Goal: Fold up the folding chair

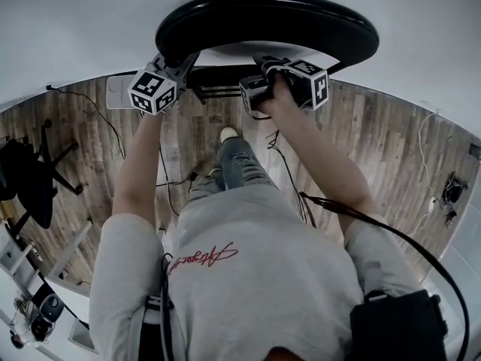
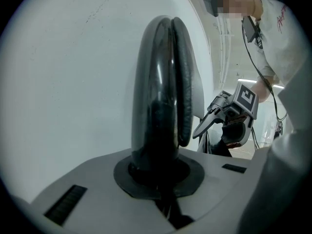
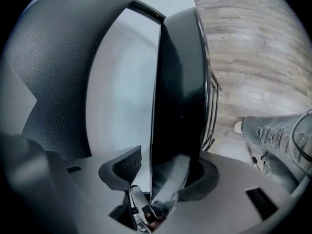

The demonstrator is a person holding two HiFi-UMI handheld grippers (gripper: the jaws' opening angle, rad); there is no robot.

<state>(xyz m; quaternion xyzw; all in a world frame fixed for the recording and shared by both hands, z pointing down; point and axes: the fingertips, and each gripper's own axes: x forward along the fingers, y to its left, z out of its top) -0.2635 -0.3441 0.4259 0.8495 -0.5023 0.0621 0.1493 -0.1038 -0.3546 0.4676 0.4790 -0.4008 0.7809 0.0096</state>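
The black folding chair (image 1: 267, 17) stands against the white wall, with its round rim at the top of the head view. My left gripper (image 1: 183, 60) is shut on the chair's left edge. In the left gripper view two black padded parts (image 2: 163, 82) lie close together and run down into the jaws (image 2: 158, 172). My right gripper (image 1: 263, 65) is at the chair's right side. A glossy black panel (image 3: 178, 82) stands between its open jaws (image 3: 163, 172), and a gap shows beside the left pad (image 3: 127, 167). A grained black pad (image 3: 53, 57) lies further left.
The person's leg and white shoe (image 1: 228, 134) are just below the chair on the wood floor (image 1: 376, 134). Cables (image 1: 171, 180) trail across the boards. A black office chair (image 1: 30, 179) stands at the left, and a white rack (image 1: 22, 265) at the lower left.
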